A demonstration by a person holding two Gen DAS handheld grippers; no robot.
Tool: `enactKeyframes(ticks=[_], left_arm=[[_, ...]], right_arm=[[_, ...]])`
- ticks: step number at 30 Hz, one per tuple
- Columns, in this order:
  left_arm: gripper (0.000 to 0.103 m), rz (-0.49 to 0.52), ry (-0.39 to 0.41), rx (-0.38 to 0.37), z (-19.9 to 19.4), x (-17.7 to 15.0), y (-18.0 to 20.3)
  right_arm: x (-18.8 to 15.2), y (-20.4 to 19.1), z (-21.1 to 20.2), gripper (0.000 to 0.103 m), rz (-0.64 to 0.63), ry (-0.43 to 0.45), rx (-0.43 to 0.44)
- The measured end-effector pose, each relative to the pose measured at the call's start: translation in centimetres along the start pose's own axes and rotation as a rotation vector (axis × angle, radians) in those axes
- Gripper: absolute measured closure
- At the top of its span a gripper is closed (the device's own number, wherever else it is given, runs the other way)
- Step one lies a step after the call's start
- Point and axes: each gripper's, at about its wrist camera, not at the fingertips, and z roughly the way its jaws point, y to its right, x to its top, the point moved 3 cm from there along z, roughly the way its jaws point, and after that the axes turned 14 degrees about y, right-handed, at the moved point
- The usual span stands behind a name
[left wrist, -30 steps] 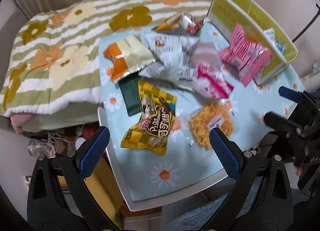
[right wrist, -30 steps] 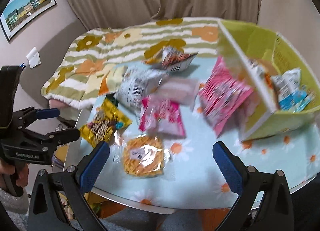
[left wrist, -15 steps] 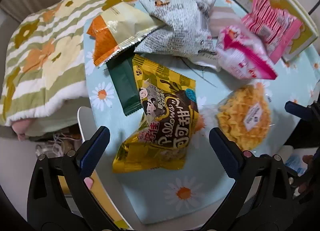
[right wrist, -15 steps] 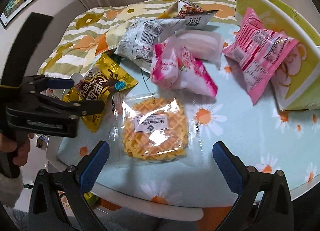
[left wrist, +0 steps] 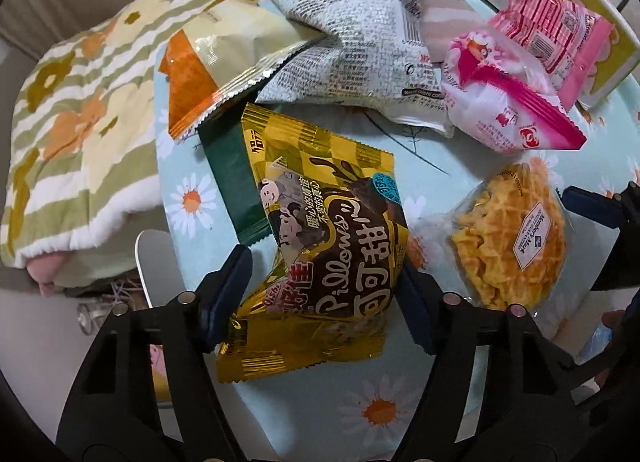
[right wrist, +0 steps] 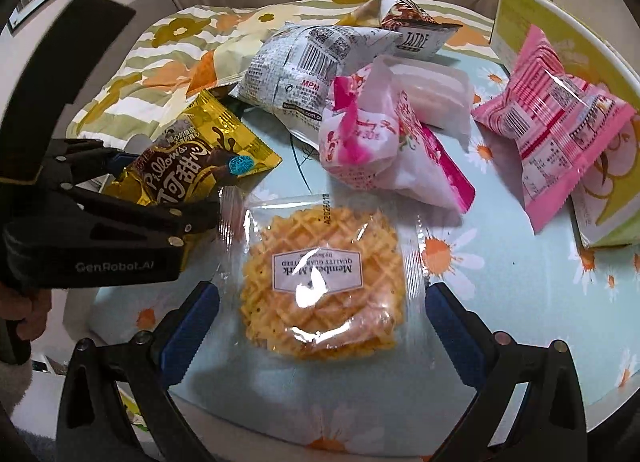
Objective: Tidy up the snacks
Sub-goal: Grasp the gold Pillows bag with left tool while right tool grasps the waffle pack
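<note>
A yellow Pillows snack bag (left wrist: 328,246) lies at the table's near left corner. My left gripper (left wrist: 324,278) points down over it and its jaws are closing, with both blue pads pressing the bag's crumpled lower half. The right wrist view shows the same grip (right wrist: 168,182). A clear packet of waffle crisps (right wrist: 320,274) lies flat between the fingers of my right gripper (right wrist: 320,322), which is open and not touching it. Behind them lie a pink-and-white bag (right wrist: 372,150), a pink striped bag (right wrist: 556,134), a grey printed bag (right wrist: 304,74) and an orange-cream bag (left wrist: 208,62).
A yellow-green box (right wrist: 604,222) stands at the table's right side with the pink striped bag leaning on it. The daisy tablecloth (right wrist: 480,282) covers the table. A flowered blanket (left wrist: 72,110) lies left of it. A hand (right wrist: 28,306) holds the left gripper.
Both grippers sank toward the table. My left gripper's jaws went from wide open to closed on the yellow bag. The right gripper stayed open and came down around the waffle packet.
</note>
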Motion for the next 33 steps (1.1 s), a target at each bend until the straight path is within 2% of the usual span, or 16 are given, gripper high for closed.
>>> enactKeyframes(ticks=[11,20,24,28,33], left_arm=[[0.042,-0.042,0.007,-0.014,-0.5,0.1,-1.1],[0.042,-0.091,0.019,-0.017,-1.7,-0.4,-2.0],[0.042,-0.118,0.028,-0.013,-2.5,-0.6,-2.5],[0.042,-0.141,0.039,-0.006,-3.3,-0.8,-3.0],[0.042,-0.154,0.052,-0.001,-4.3,-0.8,-3.2]], right_arm=[[0.2,-0.6,1.2,0.0,-0.055,-0.002,-0.028],[0.1,-1.1,2.0,0.001,-0.074,0.01,-0.006],[-0.1,-1.6,2.0,0.011,-0.079,0.016,0.025],[0.2,-2.2,1.5,0.028,-0.097,0.027,0.058],[0.7,-2.5,1.1,0.034,-0.083,0.024,0.088]])
